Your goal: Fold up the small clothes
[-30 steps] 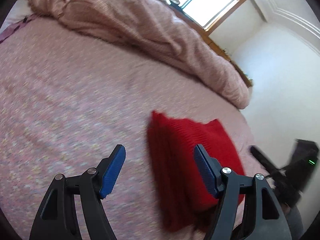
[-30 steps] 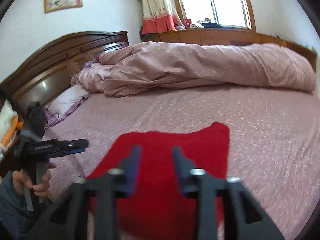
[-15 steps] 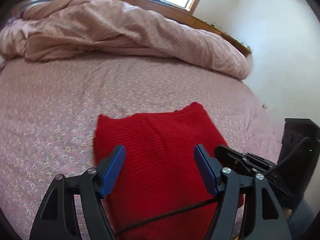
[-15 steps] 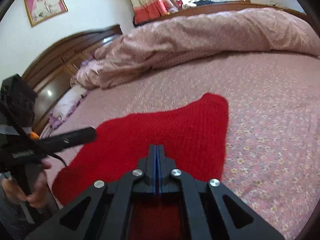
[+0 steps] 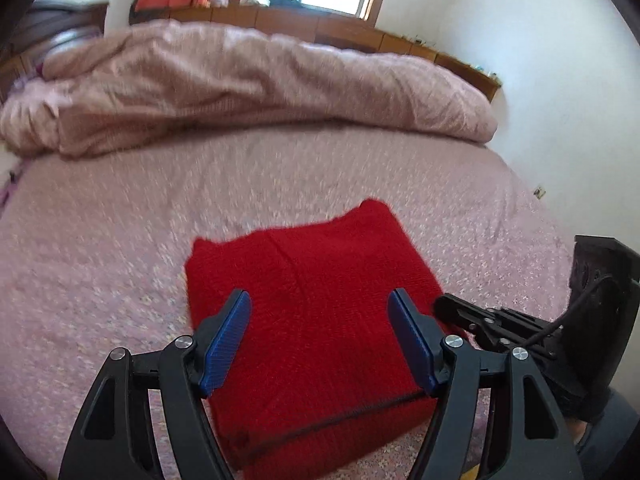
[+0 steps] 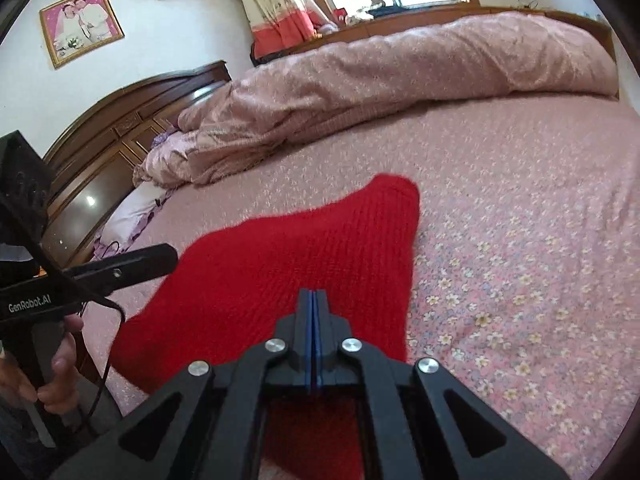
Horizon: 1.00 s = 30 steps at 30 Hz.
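A red knitted garment (image 5: 312,304) lies folded in a rough rectangle on the pink flowered bed sheet (image 5: 120,248). My left gripper (image 5: 320,336) is open and empty, hovering over the garment's near half. It also shows at the left of the right wrist view (image 6: 132,264). My right gripper (image 6: 315,300) is shut with its blue pads pressed together over the garment (image 6: 288,256), and nothing shows between them. It also shows at the right of the left wrist view (image 5: 472,316), beside the garment's right edge.
A rumpled pink duvet (image 5: 260,84) lies across the far side of the bed. A dark wooden headboard (image 6: 100,152) and a pillow (image 6: 132,212) are at the left. A window ledge (image 5: 320,28) runs behind the bed. A white wall (image 5: 560,100) stands at the right.
My left gripper swung from the garment's side to face it squarely, staying open. My right gripper closed from open to shut and moved closer over the garment.
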### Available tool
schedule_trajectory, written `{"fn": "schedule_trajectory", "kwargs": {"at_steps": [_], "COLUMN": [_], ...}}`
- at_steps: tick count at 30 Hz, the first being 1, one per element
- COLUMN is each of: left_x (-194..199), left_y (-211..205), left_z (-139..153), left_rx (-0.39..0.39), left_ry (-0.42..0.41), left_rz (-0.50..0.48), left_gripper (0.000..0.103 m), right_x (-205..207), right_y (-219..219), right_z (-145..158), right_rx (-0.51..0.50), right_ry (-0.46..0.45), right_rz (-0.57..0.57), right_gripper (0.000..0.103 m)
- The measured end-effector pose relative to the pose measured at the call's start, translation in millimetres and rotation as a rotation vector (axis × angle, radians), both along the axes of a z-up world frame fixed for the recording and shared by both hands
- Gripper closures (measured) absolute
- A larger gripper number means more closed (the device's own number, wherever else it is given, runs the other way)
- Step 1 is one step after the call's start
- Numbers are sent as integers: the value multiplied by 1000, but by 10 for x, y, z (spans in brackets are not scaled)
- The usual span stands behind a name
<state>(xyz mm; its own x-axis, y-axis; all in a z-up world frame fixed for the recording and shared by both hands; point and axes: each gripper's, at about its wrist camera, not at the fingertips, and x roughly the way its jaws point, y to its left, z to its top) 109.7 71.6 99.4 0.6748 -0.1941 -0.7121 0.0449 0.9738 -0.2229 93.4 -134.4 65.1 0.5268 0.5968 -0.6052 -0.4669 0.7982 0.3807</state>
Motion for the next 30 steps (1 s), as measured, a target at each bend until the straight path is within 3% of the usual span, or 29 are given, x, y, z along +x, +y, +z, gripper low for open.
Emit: {"fn": "schedule_trajectory", "kwargs": {"at_steps": [3,7,10,11,12,15,17,19,21,24,26,28,30], "left_x": [-89,-225,-342,-352,-346,-247,-109,-67,-66,-54,-99,-154,-185], "left_y": [-30,7,108,124,130,80,60,58,59,197,260,208,58], "left_z": [92,182,187,166,138,-102,-450,-695,-707,-793,-751,-612,-434], "left_rx": [24,8,2,6,11,36,32,51,78,-54,-114,-95,-20], "left_ry": [-28,-79,-111,-111,-104,-26,125,199,189,235,244,220,187], "left_rz": [0,0,17,20,18,9,58,122,178,220,251,260,254], "left_gripper": [38,38,37,37,37,37,37,33,18,19,24,31,33], "right_x": [-139,-298,-286,-249,-212,59,213,349,479,493,421,360,319], "right_y": [-134,-403,-759,-895,-985,-1144,-1088,-1002,-865,-798,-893,-987,-1107], "right_z": [160,380,443,418,386,88,-165,-355,-529,-635,-675,-690,-729], "right_rx": [23,27,75,119,161,299,382,446,469,408,452,461,496], "right_ry": [-48,-131,-134,-115,-92,97,198,307,421,463,499,512,526], "right_rz": [-13,-46,-102,-122,-126,-28,91,129,172,154,124,92,61], "right_gripper": [103,95,72,60,55,57,58,58,58,57,57,57,57]}}
